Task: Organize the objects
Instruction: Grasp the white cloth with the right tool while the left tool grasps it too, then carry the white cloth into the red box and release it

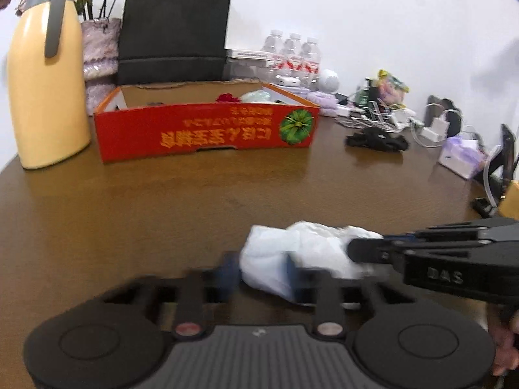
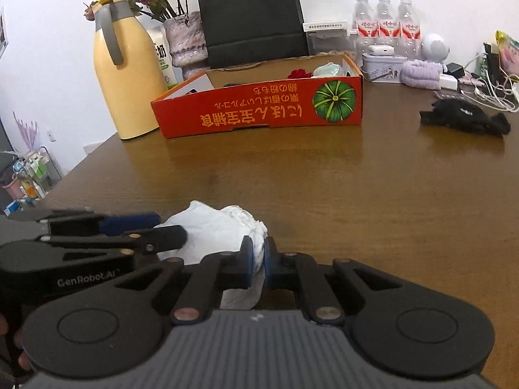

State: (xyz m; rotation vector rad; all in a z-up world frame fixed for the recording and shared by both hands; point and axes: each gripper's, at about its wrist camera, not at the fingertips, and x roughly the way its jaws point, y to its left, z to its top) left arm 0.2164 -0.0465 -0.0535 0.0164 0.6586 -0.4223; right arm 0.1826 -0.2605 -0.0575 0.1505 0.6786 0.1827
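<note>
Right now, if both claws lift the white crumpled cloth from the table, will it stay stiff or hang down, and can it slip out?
The white cloth looks soft and wrinkled, so it will probably sag between the left claw and the right claw. It seems light, so lifting should be easy. Each claw pinches only a fold, so an edge might slip free.

"GenRobot.AI" on left claw (image 2: 168, 230)

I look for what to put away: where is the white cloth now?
The white cloth lies on the table's near edge, pinched by both grippers.
</note>
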